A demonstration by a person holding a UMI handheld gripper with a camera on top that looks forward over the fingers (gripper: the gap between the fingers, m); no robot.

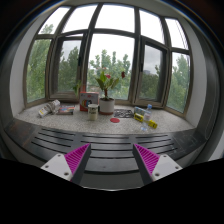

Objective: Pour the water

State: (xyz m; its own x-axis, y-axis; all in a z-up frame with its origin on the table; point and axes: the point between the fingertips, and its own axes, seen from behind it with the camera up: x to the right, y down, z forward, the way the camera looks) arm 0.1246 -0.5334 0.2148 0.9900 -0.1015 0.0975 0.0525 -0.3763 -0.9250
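Observation:
My gripper [112, 160] is open and empty, its two fingers with magenta pads [76, 158] spread wide above a grey slatted surface [112, 145]. Well beyond the fingers, a stone window ledge [60, 120] holds a clear plastic bottle [149, 110], a small pale cup [93, 112] and a bottle lying on its side [47, 109]. Nothing stands between the fingers.
A white pot with a flowering plant [106, 100] stands mid-ledge beside a dark box [86, 97]. Yellow items [146, 121] and a pink lid [115, 120] lie to the right. A curved bay window [110, 50] rises behind, trees outside.

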